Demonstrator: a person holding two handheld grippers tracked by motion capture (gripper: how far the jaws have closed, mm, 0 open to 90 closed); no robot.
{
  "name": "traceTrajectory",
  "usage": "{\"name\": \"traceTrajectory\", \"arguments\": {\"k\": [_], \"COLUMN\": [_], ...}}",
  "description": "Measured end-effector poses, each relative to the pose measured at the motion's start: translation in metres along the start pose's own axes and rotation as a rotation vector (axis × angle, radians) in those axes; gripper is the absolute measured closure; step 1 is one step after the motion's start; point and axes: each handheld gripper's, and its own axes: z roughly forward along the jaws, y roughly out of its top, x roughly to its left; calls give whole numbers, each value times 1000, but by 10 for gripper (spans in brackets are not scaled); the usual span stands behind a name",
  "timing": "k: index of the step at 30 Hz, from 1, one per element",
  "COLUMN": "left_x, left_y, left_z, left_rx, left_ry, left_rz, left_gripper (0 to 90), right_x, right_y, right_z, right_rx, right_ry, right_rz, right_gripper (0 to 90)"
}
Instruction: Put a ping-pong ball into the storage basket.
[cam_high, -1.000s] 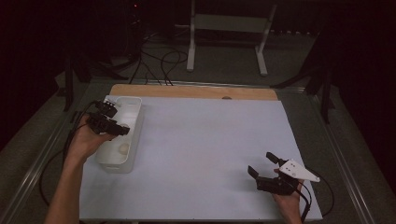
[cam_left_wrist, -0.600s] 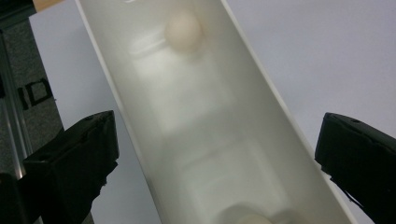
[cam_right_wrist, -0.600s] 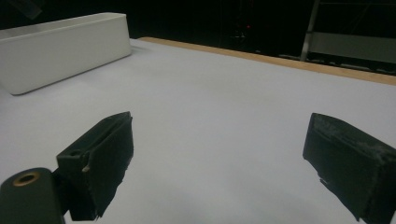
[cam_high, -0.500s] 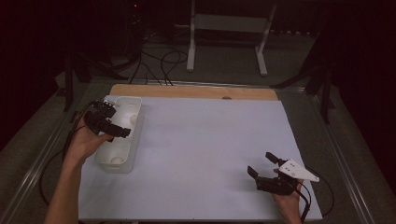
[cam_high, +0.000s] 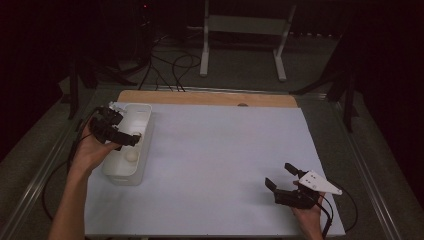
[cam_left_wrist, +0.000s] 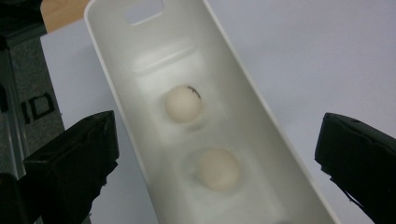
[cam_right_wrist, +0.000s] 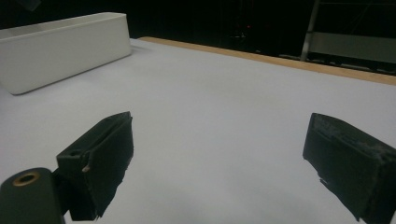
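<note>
A long white bin (cam_high: 125, 176) stands at the table's left edge. Two cream balls lie inside it: one with a dark mark (cam_left_wrist: 183, 103) and a plain one (cam_left_wrist: 217, 168). One ball (cam_high: 131, 156) is seen from above. My left gripper (cam_high: 127, 131) hovers over the bin, looking down into it. Its jaws have just been opening and now stand wide open (cam_left_wrist: 217, 144), with nothing pressed between them. My right gripper (cam_high: 280, 175) rests low at the front right of the white table cover, open (cam_right_wrist: 219, 140) and empty, facing the bin (cam_right_wrist: 60, 46).
A white cover (cam_high: 225, 150) spreads over the table, with a wooden strip (cam_high: 210, 98) along the far edge. A white metal stand (cam_high: 245, 30) and cables (cam_high: 175, 65) sit on the dark floor beyond. Metal rails (cam_high: 380, 165) run along both table sides.
The left gripper's jaws stand wider apart over the bin than a second ago. Both hands have kept their places.
</note>
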Motion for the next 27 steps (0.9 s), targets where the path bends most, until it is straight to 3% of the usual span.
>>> {"name": "traceTrajectory", "arguments": {"k": [9, 14, 27], "left_x": [-3, -7, -11], "left_y": [1, 0, -2], "left_z": [-4, -9, -15], "left_rx": [-40, -89, -166], "left_ry": [-3, -9, -29], "left_rz": [10, 28, 27], "left_gripper": [4, 4, 4], "right_x": [-1, 0, 0], "right_y": [0, 0, 0], "right_z": [-1, 0, 0], "right_rx": [-2, -1, 0], "right_ry": [-1, 0, 0], "right_rz": [-1, -3, -3], "right_gripper": [84, 84, 84]}}
